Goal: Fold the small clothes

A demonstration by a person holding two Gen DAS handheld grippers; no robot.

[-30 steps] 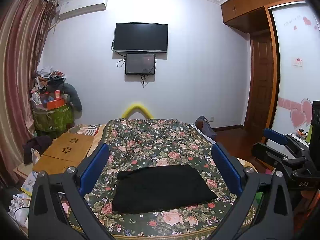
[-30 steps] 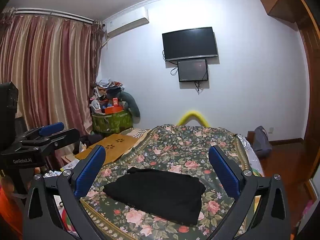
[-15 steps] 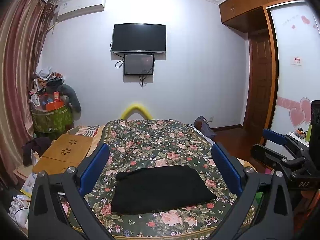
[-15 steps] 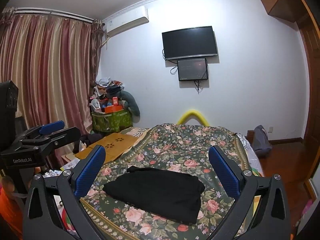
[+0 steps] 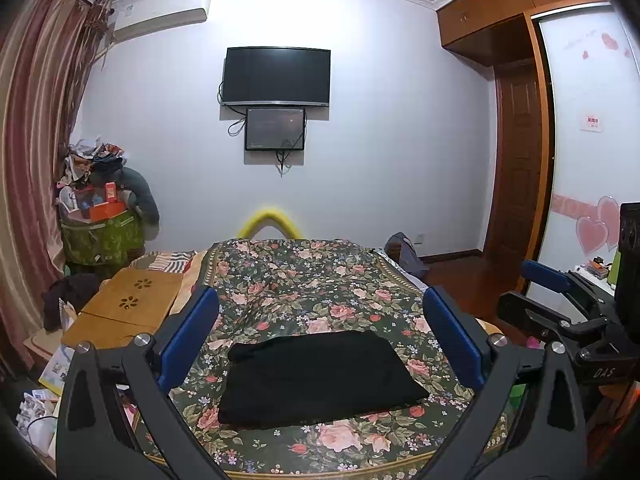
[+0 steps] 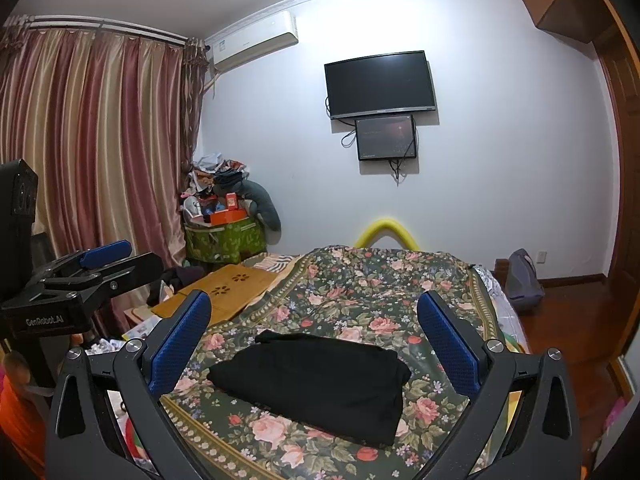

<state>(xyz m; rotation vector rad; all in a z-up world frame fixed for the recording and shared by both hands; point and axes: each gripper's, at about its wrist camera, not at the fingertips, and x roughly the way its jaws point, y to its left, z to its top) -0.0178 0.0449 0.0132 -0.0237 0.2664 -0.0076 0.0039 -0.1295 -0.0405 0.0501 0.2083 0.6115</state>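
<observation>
- The left hand-held gripper [image 5: 320,340] hangs above the bed's near end, its blue pads [image 5: 188,338] spread wide apart and holding nothing.
- The right hand-held gripper [image 6: 314,342] is likewise spread and holding nothing.
- A black garment [image 5: 320,380] lies folded flat on the flowered bedspread [image 5: 304,280], near the bed's near edge.
- A wooden tray [image 5: 128,308] sits left of the bed.
- A television [image 5: 276,76] hangs on the far wall.

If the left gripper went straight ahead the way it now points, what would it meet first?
Probably the floral bedspread beyond the black garment, as the open left gripper aims just above the cloth; depth is unclear.
</observation>
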